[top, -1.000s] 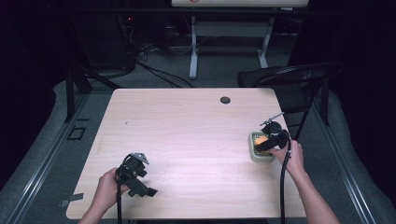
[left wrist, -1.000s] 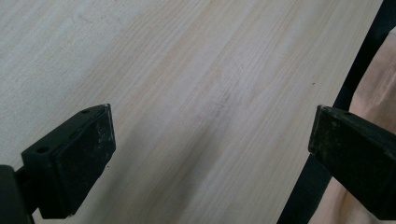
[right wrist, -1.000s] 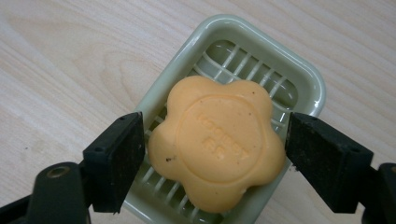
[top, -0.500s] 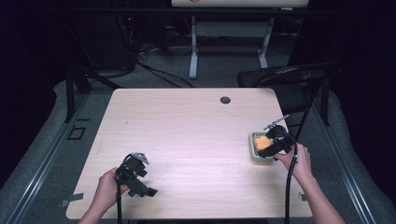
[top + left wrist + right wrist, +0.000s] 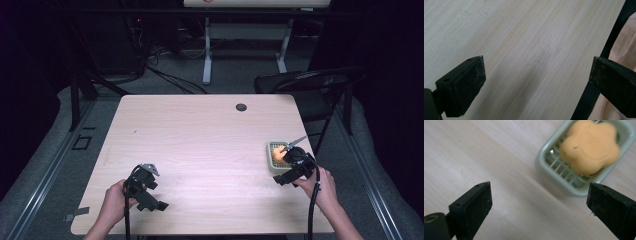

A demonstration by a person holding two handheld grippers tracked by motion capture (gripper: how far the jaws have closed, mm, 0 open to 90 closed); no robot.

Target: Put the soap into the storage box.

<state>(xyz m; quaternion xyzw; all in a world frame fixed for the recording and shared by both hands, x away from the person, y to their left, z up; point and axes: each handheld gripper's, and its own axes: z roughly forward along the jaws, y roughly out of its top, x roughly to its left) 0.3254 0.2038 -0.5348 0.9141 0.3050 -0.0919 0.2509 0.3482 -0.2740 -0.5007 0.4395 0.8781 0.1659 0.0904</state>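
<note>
Soap [image 5: 590,146], orange and flower-shaped with soft lobes, lies in the pale green dish [image 5: 554,178] near the table's [image 5: 200,145] right edge, so the placing looks done and only the retreat remains. Right gripper [image 5: 540,210] has just been opening, nothing between its jaws. Left gripper [image 5: 536,82] rests spread wide over bare wood.

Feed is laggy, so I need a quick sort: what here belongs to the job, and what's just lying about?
Job:
- orange flower-shaped soap
- green soap dish holding it
- right gripper, open, nothing between its jaws

Lying about:
- left gripper, open over bare table
- folding chair
</note>
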